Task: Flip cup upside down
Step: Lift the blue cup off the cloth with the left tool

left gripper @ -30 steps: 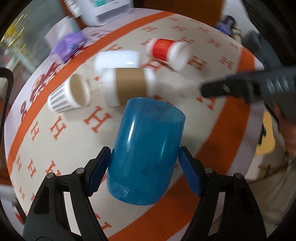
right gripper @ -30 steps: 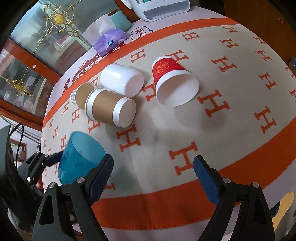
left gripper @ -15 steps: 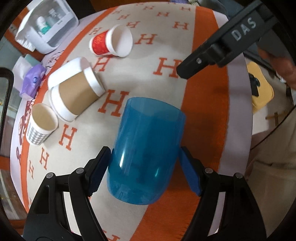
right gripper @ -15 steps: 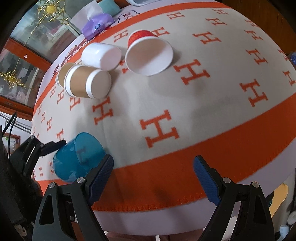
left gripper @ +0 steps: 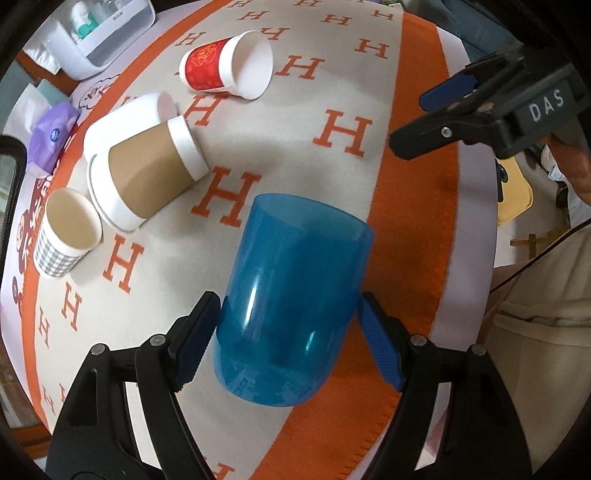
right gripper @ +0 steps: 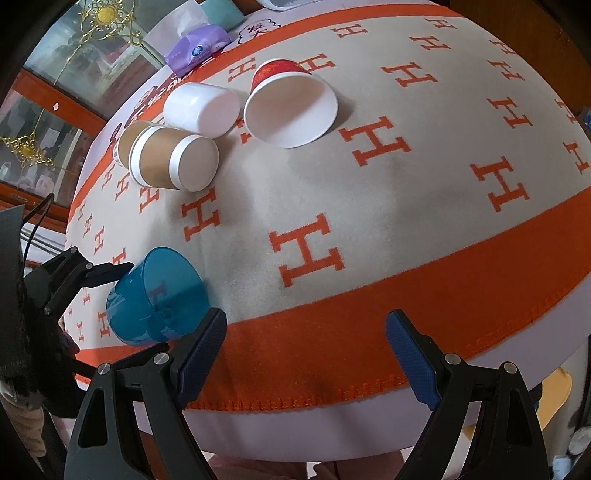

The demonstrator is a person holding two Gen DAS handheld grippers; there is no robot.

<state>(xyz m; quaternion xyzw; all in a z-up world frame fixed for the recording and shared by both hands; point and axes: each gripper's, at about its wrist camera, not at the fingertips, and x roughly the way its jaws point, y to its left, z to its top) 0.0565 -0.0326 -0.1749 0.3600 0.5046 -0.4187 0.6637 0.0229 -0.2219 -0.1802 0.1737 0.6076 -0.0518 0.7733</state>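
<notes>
My left gripper (left gripper: 291, 332) is shut on a translucent blue cup (left gripper: 291, 295), its base toward the camera and its open rim pointing away and down at the cloth. In the right wrist view the blue cup (right gripper: 155, 295) hangs tilted above the table's near left part, held by the left gripper (right gripper: 125, 310). My right gripper (right gripper: 306, 350) is open and empty over the near orange border; it also shows in the left wrist view (left gripper: 443, 99) at the upper right.
A beige cloth with orange H marks (right gripper: 369, 221) covers the table. Lying on it are a red paper cup (right gripper: 291, 107), a white cup (right gripper: 199, 109), a brown sleeved cup (right gripper: 173, 160) and a checked cup (left gripper: 66, 236). A purple tissue pack (right gripper: 195, 46) and a white organiser (left gripper: 103, 33) sit behind.
The left gripper has swung with the blue cup, so the table cups shifted left and nearer in its view. The right gripper drew back toward the table's near edge.
</notes>
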